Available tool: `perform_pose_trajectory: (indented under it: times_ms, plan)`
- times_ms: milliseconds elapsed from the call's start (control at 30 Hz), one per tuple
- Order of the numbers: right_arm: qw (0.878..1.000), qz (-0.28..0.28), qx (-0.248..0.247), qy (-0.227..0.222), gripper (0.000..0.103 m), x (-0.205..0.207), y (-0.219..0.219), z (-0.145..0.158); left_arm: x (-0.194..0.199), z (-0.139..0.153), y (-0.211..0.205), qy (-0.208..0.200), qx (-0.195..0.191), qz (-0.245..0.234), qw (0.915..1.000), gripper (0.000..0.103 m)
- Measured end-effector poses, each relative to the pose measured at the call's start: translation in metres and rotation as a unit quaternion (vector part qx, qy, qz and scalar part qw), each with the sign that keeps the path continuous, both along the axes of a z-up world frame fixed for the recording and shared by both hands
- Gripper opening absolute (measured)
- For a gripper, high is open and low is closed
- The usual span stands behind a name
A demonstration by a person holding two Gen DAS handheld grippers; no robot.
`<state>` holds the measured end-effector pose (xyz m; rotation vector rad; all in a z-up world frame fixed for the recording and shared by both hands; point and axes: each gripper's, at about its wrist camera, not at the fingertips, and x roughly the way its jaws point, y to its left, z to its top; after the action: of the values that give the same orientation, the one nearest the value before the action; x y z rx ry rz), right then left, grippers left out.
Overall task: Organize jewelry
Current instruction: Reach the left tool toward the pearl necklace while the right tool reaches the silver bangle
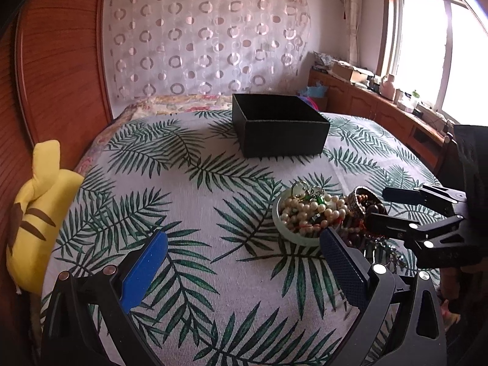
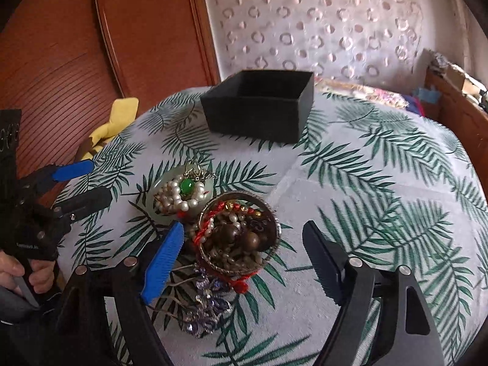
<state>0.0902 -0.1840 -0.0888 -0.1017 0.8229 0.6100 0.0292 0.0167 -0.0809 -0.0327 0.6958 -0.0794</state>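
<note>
On the leaf-print cloth [image 1: 195, 231] lies a pale green bangle [image 2: 158, 195] heaped with pearl strands [image 2: 183, 196] and a green stone. Touching it is a metal bangle [image 2: 238, 235] full of brown beads and red cord, with a purple crystal hair comb [image 2: 207, 305] in front. My right gripper [image 2: 244, 225] stands open around the bead-filled bangle; its blue pad is close beside the pile and the black finger stands apart from it. My left gripper [image 1: 244, 233] is open over bare cloth, just left of the pearl bangle [image 1: 305, 213]. An open black box [image 1: 280, 125] stands behind.
A yellow plush toy [image 1: 39, 213] lies at the bed's left edge against the wooden headboard [image 1: 55, 61]. A wooden cabinet [image 1: 381, 106] with clutter runs under the window on the right. A hand [image 2: 18, 274] holds the left gripper's handle.
</note>
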Motion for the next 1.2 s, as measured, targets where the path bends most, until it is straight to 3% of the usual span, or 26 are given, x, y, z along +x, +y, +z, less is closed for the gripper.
perform_pose_trajectory:
  times_ms: [233, 600, 1033, 1100, 1200]
  plan:
    - [1.000, 0.014, -0.011, 0.014, 0.060, 0.006, 0.008, -0.007, 0.003, -0.005, -0.001, 0.016, -0.005, -0.008, 0.9998, 0.097]
    - [1.000, 0.005, 0.007, -0.025, 0.059, -0.009, -0.021, 0.019, 0.012, -0.012, -0.010, 0.036, -0.009, -0.029, 0.9989, 0.097]
    - [0.999, -0.017, 0.013, -0.042, 0.059, -0.009, -0.042, 0.027, 0.036, -0.015, -0.031, 0.066, -0.021, -0.086, 0.9939, 0.096]
    - [0.998, -0.014, 0.017, -0.053, 0.059, -0.012, -0.042, 0.033, 0.038, -0.011, -0.033, 0.063, -0.021, -0.091, 0.9936, 0.094]
    - [0.998, -0.014, 0.015, -0.060, 0.059, -0.014, -0.043, 0.038, 0.041, -0.007, -0.040, 0.060, -0.020, -0.105, 0.9925, 0.077]
